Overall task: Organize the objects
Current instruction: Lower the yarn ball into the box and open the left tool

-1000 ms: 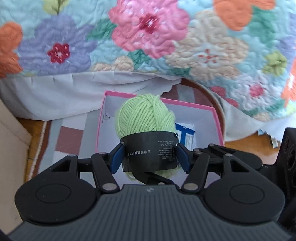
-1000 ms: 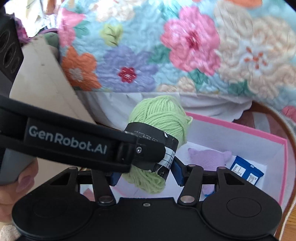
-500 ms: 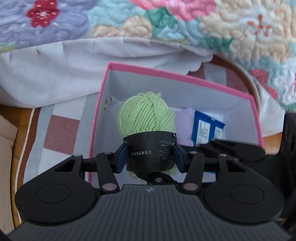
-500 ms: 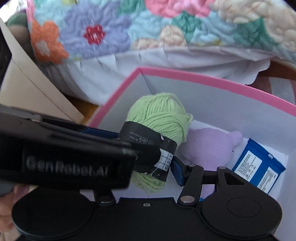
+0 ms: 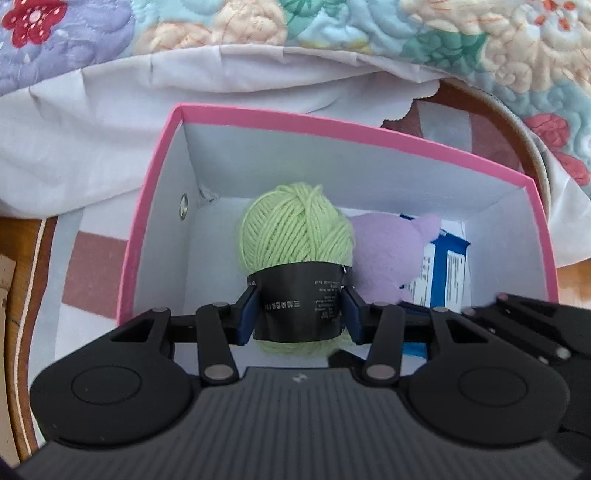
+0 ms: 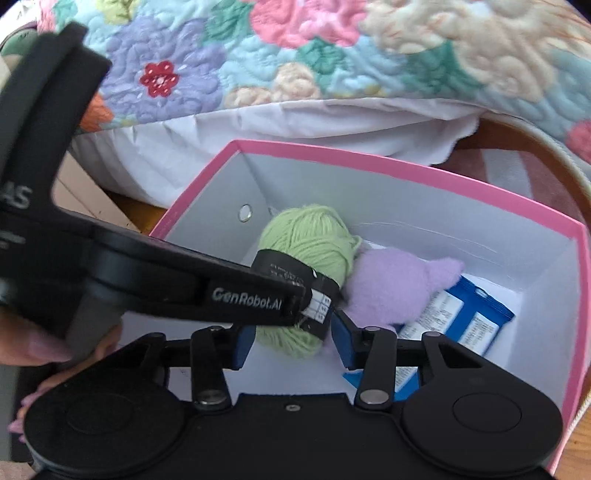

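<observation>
My left gripper (image 5: 298, 314) is shut on a green yarn ball (image 5: 295, 230) with a black paper band, holding it low inside a pink-rimmed white box (image 5: 332, 127). The yarn (image 6: 308, 240) rests against a purple plush toy (image 5: 384, 254) lying beside blue packets (image 5: 448, 266). My right gripper (image 6: 292, 345) is open just behind the yarn, inside the same box (image 6: 406, 173), and holds nothing. The left gripper's body (image 6: 147, 273) crosses the right wrist view. The plush (image 6: 391, 288) and packets (image 6: 461, 321) show there too.
A floral quilt (image 5: 332, 33) with a white sheet (image 5: 92, 122) hangs over the bed edge behind the box. The box stands on a checked rug (image 5: 92, 258) over a wooden floor. A beige board (image 6: 85, 195) leans at the left.
My left gripper has lowered the yarn ball from above the box rim down into the box beside the plush. My right gripper has followed it down and stays open.
</observation>
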Motion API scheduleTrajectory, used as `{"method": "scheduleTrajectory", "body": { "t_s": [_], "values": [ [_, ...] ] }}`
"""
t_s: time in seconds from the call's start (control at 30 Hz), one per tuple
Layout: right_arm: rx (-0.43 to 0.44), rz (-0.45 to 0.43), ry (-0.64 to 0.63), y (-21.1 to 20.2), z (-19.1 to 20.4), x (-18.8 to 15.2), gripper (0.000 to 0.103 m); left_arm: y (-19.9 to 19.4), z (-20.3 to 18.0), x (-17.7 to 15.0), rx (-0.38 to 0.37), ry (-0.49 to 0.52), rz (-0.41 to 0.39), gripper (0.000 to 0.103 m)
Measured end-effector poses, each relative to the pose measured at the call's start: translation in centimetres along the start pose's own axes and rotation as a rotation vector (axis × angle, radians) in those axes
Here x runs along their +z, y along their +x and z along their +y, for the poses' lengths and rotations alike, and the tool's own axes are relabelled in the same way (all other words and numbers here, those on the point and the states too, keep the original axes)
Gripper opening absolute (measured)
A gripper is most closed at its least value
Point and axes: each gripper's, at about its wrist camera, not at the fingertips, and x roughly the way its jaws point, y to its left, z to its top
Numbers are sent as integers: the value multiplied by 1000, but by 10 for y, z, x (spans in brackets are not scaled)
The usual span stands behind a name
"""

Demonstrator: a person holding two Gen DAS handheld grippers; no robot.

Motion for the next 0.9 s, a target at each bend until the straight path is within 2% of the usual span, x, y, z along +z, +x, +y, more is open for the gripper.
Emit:
{"method": "scheduleTrajectory", "body": {
  "t_s": [0.13,0.23,0.33,0.5,0.6,0.9],
  "values": [
    [-3,-23,41,-8,-8,-4,50,1,-1,3,19,-12,-24,48],
    [-50,-41,47,-20,-8,-8,51,-6,1,3,27,-34,-12,51],
    [-95,-94,44,-46,-2,-16,51,-22,-1,-2,67,3,-22,53],
    [-96,-142,24,-78,9,-28,51,-53,-1,-4,61,12,-42,60],
    [-105,-167,5,-93,18,-31,51,-72,0,-7,65,18,-50,60],
    [-56,-186,-40,-146,48,-44,52,-145,2,-41,64,94,-6,60]
  ]
}}
